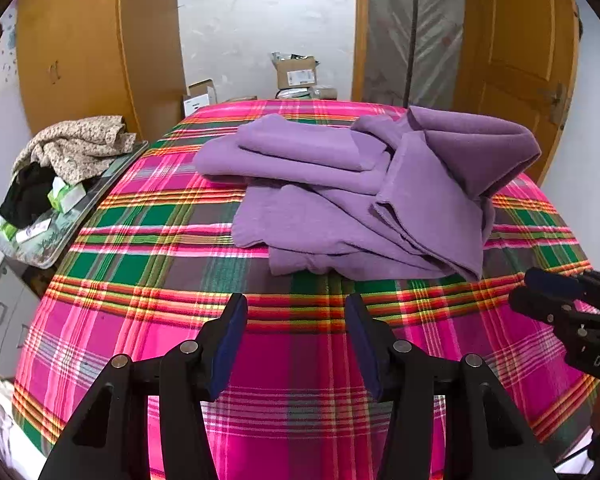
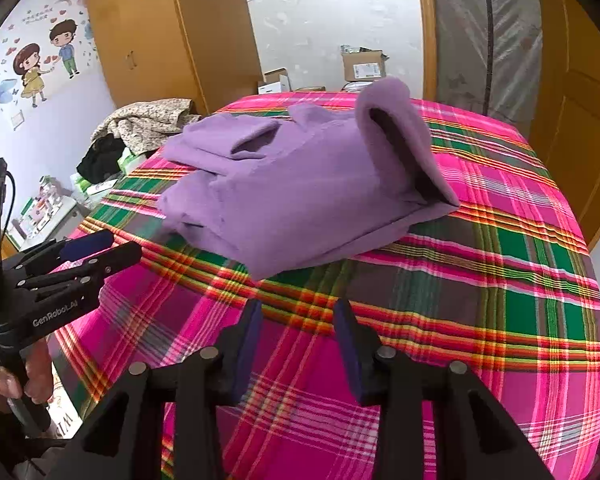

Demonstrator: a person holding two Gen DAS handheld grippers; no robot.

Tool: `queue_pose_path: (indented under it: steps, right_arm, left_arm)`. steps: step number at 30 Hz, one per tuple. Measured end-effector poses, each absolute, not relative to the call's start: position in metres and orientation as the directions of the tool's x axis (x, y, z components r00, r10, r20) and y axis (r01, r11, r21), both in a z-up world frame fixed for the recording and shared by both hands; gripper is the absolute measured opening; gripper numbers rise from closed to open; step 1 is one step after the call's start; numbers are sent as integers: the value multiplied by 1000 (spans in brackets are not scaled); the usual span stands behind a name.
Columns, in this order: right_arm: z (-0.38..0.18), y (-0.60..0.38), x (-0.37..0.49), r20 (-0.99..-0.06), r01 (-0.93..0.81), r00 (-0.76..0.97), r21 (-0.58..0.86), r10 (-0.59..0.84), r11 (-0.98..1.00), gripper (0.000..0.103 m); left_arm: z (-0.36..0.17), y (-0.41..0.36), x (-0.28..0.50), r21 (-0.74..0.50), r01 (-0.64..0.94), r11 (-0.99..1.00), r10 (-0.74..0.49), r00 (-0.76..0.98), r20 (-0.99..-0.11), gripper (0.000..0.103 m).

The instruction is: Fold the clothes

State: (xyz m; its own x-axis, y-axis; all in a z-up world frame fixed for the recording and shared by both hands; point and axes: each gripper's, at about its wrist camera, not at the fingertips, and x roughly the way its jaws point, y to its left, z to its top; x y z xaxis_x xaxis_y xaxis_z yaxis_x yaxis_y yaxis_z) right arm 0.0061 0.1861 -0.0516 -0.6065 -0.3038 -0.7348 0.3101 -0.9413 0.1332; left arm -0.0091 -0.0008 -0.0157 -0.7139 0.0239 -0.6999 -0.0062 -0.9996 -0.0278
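A purple garment [image 1: 340,196] lies partly folded on the plaid bed cover [image 1: 160,240], with one flap standing up in a loop at its right side [image 2: 400,144]. My left gripper [image 1: 296,304] hovers open over bare cover just short of the garment's near edge, nothing between its blue pads. My right gripper [image 2: 296,308] is likewise open and empty, a little in front of the garment [image 2: 300,192]. Each gripper shows in the other's view: the right one at the right edge [image 1: 556,292], the left one at the left edge [image 2: 100,248], held by a hand [image 2: 4,380].
A side table [image 1: 60,240] left of the bed carries a floral cloth [image 1: 76,144], dark clothing and small boxes. Cardboard boxes [image 1: 296,72] stand beyond the bed's far end. A wooden wardrobe [image 1: 92,40] is at the back left, a wooden door [image 1: 516,52] at the right.
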Motion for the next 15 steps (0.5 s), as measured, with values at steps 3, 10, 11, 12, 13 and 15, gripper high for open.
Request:
queue_pose_path:
  steps: [3,10,11,12,13,15]
  right_arm:
    - [-51,184,9,-734,316,-606,130,-306,-940,32]
    - [-45,179,15,-726,329,-617,113,-304,-937,24]
    - [-45,179,16,-723,329,-621,110,-302,-938,24]
    - [-45,178,16,-724,330,-619,112,-304,-937,24]
    - [-45,178,16,-725,330,-617,115,-307,-937,24]
    - [-45,177,16,-727,335,-611,123,-314,-934,24]
  left_arm:
    - [-14,-3,-7,-41,-6,-999,33,-714,-700,53]
    - [-13,-4,-4,-52,-12,-999,45,-710,-703,53]
    - [-12,-4,-3,-50,-15,-999,46,-711,-702,53]
    - [-11,-4,-3,-50,-12,-999,44,-713,-700,53]
    - [-11,-5,-2,-50,-10,-999,42,-713,-700,53]
    - [-11,-6,-2,-50,-5,-999,38,-714,-699,53]
